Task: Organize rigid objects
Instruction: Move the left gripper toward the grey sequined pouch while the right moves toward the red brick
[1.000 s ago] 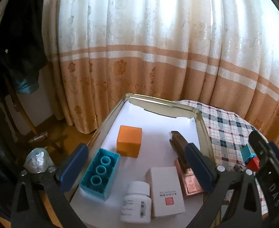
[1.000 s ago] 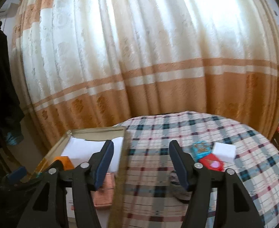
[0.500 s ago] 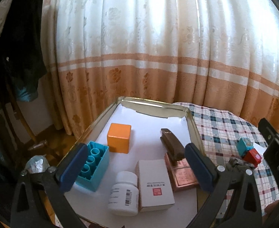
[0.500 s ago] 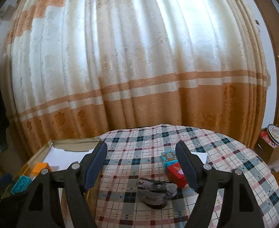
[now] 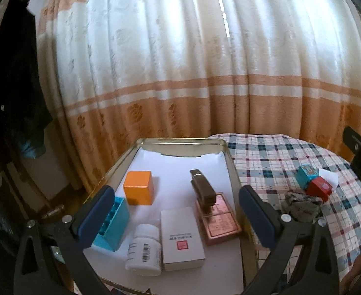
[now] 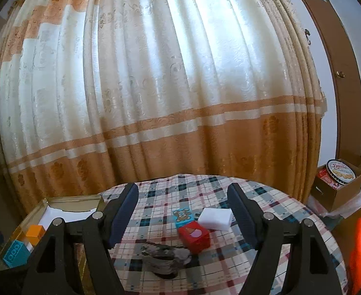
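Tin tray (image 5: pixel 233 172) at left is already holding an orange cube (image 5: pixel 138 190), blue brick (image 5: pixel 111 223), pill bottle (image 5: pixel 144 249), white box (image 5: pixel 181 237) and stapler (image 5: pixel 202 190). Still sitting out on the checked cloth (image 6: pixel 229 265) at right: red box (image 6: pixel 194 237), blue box (image 6: pixel 182 217), white block (image 6: pixel 214 217), grey lump (image 6: pixel 164 258). Left gripper (image 5: pixel 175 215) and right gripper (image 6: pixel 182 218) are both gaping wide, carrying nothing. Far-right tin is reading "Danisa"; other labels are blurring out.

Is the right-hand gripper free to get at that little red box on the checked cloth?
Probably yes. The right gripper stands open and empty, and the red box lies ahead of it between the jaws' lines. Only the grey lump lies nearer, slightly left, and might get nudged.
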The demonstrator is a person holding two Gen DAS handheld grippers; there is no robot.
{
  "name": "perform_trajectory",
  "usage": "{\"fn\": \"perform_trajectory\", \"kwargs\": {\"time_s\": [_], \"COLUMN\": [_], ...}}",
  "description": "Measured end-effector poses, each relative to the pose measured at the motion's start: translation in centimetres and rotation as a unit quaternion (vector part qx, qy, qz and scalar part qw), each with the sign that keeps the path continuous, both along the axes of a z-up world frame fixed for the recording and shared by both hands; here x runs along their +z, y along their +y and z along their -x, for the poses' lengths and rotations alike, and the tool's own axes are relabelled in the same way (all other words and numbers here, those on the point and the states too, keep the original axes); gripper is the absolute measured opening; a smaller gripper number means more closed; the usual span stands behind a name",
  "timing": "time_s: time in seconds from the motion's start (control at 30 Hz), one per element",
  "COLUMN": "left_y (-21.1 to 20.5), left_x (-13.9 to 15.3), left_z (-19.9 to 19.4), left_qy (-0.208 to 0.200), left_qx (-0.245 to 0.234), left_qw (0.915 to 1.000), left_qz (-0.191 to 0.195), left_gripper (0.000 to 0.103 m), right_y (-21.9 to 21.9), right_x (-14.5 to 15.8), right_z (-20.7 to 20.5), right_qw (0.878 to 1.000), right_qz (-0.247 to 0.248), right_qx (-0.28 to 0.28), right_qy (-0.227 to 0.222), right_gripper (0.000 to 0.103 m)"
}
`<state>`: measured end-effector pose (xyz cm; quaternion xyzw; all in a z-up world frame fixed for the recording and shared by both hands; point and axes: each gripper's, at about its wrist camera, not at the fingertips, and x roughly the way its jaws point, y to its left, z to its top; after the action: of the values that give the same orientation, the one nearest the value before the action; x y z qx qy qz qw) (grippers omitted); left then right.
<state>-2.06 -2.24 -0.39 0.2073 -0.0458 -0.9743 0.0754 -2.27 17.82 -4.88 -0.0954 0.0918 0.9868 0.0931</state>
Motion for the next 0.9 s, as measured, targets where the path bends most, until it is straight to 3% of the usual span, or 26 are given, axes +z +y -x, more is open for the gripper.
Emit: {"fn": "perform_trajectory", "kwargs": {"time_s": [0.3, 0.43, 0.57, 0.9], "left_y": [0.8, 1.3, 2.7, 7.1], "left_x": [0.3, 0.3, 0.3, -0.1], "left_z": [0.3, 0.2, 0.0, 0.5], "left_qy": [-0.003, -0.005, -0.006, -0.040], "left_qx": [-0.012, -0.027, -0.044, -0.121], "left_qw": [0.9999, 0.9993, 0.9989, 0.9916], "left_qz": [-0.004, -0.024, -0.013, -0.022], "left_gripper": [0.102, 0.102, 0.102, 0.102], "right_y": [2.3, 4.4, 5.4, 8.5], "right_x": [0.1, 0.0, 0.0, -0.2], "right_z": [-0.8, -1.1, -1.3, -2.5], "right_qw": [0.999, 0.999, 0.998, 0.996], "right_qz": [-0.015, 0.024, 0.007, 0.035], "right_qx": [-0.022, -0.038, -0.054, -0.074], "right_qy": [-0.019, -0.022, -0.029, -0.030], "right_gripper": [0.077, 0.077, 0.077, 0.077]}}
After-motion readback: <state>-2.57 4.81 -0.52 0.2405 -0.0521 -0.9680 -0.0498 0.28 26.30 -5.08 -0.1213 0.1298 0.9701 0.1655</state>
